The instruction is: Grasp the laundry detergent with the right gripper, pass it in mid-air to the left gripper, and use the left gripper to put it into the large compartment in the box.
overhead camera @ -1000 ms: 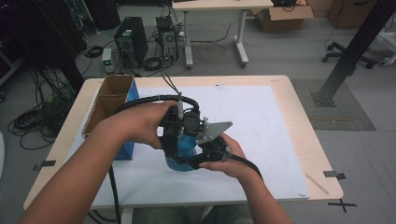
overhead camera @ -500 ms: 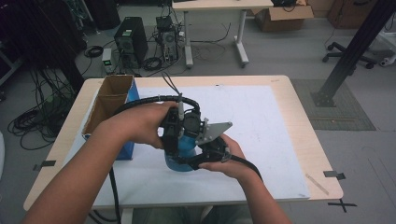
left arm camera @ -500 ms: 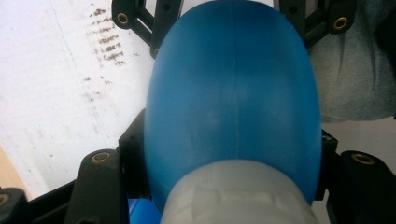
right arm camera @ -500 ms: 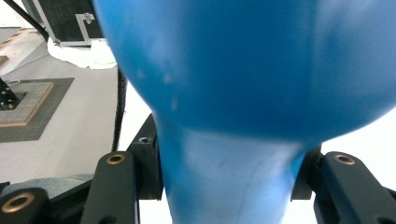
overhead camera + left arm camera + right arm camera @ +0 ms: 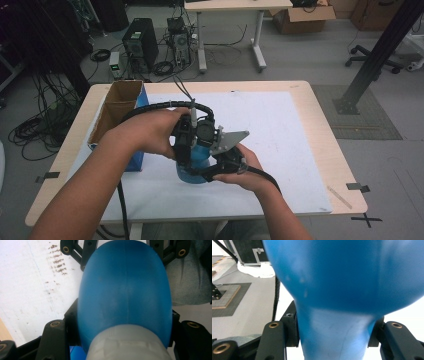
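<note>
A blue bottle stands on the white mat, held between both hands. My left gripper reaches it from the left. Its jaws have just been closing, and they now press on the bottle's pale grey cap, with the blue bottle body stretching beyond. My right gripper comes from the right, shut on the narrow part of the blue bottle. In the left gripper view the right gripper's black jaws flank the bottle's far end.
An open cardboard box with a blue side stands on the mat's left edge, close to the left forearm. Thick black cables trail from the grippers. The wooden table has its edge just beyond the mat on the right.
</note>
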{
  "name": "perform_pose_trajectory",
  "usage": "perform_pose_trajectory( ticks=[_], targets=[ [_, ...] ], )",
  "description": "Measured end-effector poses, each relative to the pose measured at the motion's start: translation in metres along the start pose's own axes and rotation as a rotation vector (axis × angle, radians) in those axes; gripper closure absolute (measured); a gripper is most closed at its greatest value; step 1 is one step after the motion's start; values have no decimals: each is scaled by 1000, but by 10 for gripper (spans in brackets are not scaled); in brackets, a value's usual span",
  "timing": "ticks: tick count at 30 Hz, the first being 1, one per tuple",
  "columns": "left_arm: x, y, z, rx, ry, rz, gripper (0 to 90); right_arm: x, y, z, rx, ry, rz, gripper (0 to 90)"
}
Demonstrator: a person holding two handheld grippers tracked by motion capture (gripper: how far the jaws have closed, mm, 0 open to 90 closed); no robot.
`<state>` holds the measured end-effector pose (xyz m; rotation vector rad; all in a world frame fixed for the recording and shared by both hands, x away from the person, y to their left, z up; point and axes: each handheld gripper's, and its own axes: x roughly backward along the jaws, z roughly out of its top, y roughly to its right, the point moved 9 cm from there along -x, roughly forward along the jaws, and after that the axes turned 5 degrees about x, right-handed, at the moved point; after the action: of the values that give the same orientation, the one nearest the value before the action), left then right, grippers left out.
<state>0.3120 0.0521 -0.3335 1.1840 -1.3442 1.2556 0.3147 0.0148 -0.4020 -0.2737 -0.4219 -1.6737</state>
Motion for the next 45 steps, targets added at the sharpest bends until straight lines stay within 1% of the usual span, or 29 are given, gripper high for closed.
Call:
perform_pose_trajectory(
  ticks=[2,3,4,7,8,9,11,12,15,25,30,33,37,39,41,43,45],
  targets=[
    [2,-1,0,-7,-3,2,392,0,0,1,1,4,-2,449],
    [2,-1,0,-6,0,2,392,1,0,2,-3,9,1,448],
    [2,-1,0,-5,1,2,392,1,-2,3,-18,15,8,446],
    [2,-2,0,-3,-1,5,392,1,-1,3,-18,24,-1,438],
    [2,-2,0,2,-1,3,392,0,-1,3,-26,28,-2,435],
    [3,-2,-1,3,-1,2,392,0,-1,3,-18,32,-3,429],
    [3,-2,-1,4,-4,1,391,0,-2,3,-27,40,2,409],
    [3,-3,-1,5,2,2,392,0,-2,3,-28,41,1,395],
    [4,-4,-2,14,-5,4,392,1,-2,2,-41,39,0,344],
    [7,-5,-5,19,-3,8,390,6,3,-3,-56,28,-32,183],
    [8,-5,-5,17,-7,7,390,10,4,-2,-56,25,-38,141],
    [9,-5,-5,14,-6,7,390,11,4,-1,-57,24,-37,130],
    [9,-4,-5,13,-2,8,390,11,5,-1,-64,27,-37,85],
    [9,-3,-5,12,-7,5,390,10,5,-1,-71,30,-38,52],
    [9,-3,-5,13,-10,4,390,10,4,-1,-77,36,-33,39],
    [9,-3,-5,12,-13,4,390,11,3,-1,-81,45,-21,8],
    [9,-3,-5,14,-14,5,390,12,1,0,-82,50,-15,2]
  ],
)
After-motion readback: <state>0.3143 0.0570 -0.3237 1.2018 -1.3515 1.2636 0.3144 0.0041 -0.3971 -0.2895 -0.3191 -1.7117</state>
